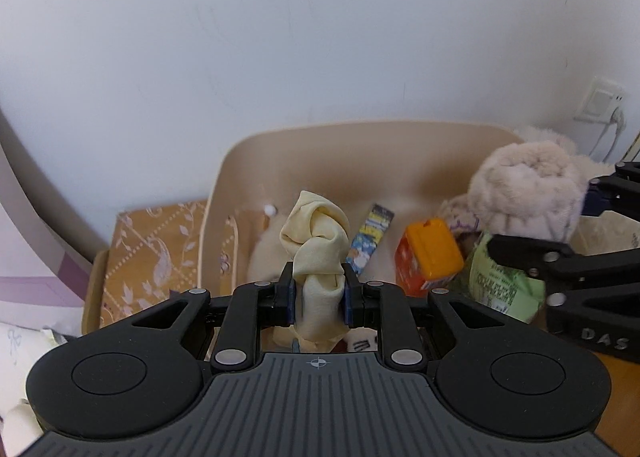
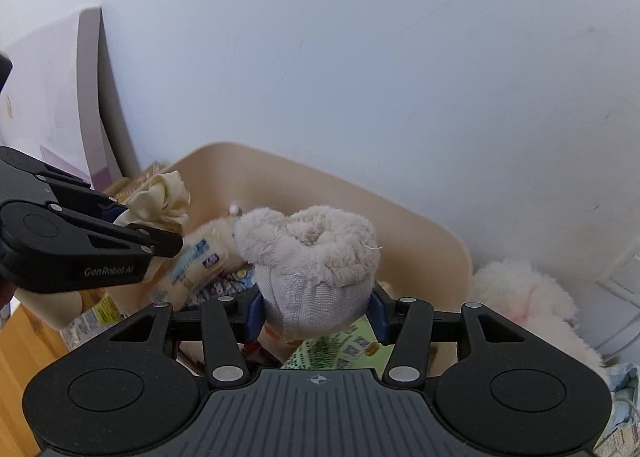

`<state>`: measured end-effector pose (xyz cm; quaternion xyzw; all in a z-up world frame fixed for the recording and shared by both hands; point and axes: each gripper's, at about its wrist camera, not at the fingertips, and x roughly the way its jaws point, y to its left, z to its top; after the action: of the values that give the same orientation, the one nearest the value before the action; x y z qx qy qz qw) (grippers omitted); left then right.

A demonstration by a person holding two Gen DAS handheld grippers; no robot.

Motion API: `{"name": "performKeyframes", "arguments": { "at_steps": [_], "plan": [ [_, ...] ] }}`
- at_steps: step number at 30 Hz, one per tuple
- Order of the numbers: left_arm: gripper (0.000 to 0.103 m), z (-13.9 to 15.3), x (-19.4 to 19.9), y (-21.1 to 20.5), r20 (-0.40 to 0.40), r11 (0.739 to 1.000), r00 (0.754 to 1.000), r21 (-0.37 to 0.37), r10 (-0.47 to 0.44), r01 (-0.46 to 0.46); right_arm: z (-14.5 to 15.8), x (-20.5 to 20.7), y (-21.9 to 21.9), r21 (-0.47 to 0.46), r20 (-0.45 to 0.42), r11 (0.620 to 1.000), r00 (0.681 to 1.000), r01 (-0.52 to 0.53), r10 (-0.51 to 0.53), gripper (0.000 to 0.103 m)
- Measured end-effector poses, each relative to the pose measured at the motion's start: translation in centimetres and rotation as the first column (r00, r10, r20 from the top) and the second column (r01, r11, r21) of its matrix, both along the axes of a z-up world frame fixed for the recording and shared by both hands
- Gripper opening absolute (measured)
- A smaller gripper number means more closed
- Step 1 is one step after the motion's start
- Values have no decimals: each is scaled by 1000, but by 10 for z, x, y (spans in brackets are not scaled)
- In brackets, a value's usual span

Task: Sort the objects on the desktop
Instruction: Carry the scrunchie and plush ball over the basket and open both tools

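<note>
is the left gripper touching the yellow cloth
Touching: the left wrist view shows the left gripper with jaws pinched against both sides of the yellow cloth.

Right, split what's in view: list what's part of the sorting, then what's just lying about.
Part of the sorting:
left gripper, shut on the cream cloth
right gripper, shut on the fuzzy sock
beige bin
orange box and green packet in the bin

Lying about:
wall socket
white plush

Two grippers are counted, the left gripper (image 1: 319, 297) and the right gripper (image 2: 316, 311). One beige bin (image 1: 360, 137) is seen, with one orange box (image 1: 430, 253) at its four o'clock. One yellow cloth (image 1: 316, 249) and one fluffy sock (image 2: 312, 257) are counted.
</note>
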<state>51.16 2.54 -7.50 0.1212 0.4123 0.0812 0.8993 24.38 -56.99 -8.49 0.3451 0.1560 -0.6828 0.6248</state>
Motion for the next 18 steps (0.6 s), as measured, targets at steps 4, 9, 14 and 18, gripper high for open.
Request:
{"name": "performKeyframes", "arguments": {
  "at_steps": [4, 9, 14, 18],
  "plan": [
    [26, -6, -2, 2, -15, 1000, 1000, 8, -8, 8, -8, 8, -9, 27, -25, 1000, 1000, -11, 12, 50],
    [52, -5, -5, 2, 3, 1000, 1000, -16, -2, 2, -13, 11, -9, 39, -34, 999, 999, -2, 3, 65],
    [66, -3, -13, 7, 16, 1000, 1000, -17, 0, 0, -7, 14, -4, 24, -38, 1000, 999, 14, -14, 85],
    [66, 0, -21, 12, 26, 1000, 1000, -10, 13, -13, -1, 5, 2, 28, -19, 999, 999, 37, -36, 100]
  ]
}}
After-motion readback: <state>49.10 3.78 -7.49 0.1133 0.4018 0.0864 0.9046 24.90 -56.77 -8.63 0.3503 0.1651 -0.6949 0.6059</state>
